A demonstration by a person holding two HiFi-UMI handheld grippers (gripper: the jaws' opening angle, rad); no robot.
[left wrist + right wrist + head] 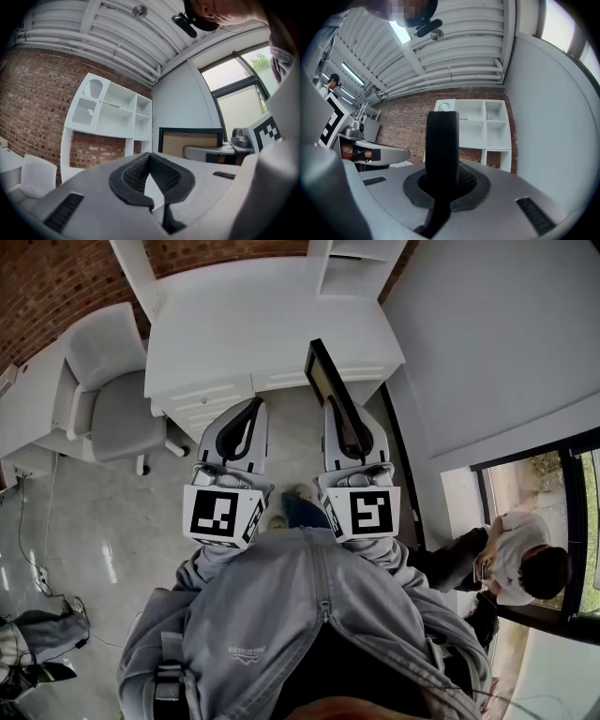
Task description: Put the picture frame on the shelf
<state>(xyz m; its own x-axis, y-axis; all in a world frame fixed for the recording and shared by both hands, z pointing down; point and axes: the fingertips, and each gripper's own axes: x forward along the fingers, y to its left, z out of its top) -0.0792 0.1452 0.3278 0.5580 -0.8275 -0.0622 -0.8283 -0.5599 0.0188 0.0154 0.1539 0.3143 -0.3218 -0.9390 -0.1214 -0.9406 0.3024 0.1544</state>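
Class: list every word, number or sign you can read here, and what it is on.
None can be read.
Small white print on grey jacket: too small to read.
Square patterns on the left hand-held gripper and right hand-held gripper cubes: marker codes, not letters.

Your right gripper (442,174) has a smooth matt grey plastic shell and dimpled black rubbery pads (466,180), the picture frame (440,136) a dull black rim and tan board back, the shelf (485,124) smooth white paint, the brick wall (401,126) a rough face, the floor (84,531) a glossy sheen.
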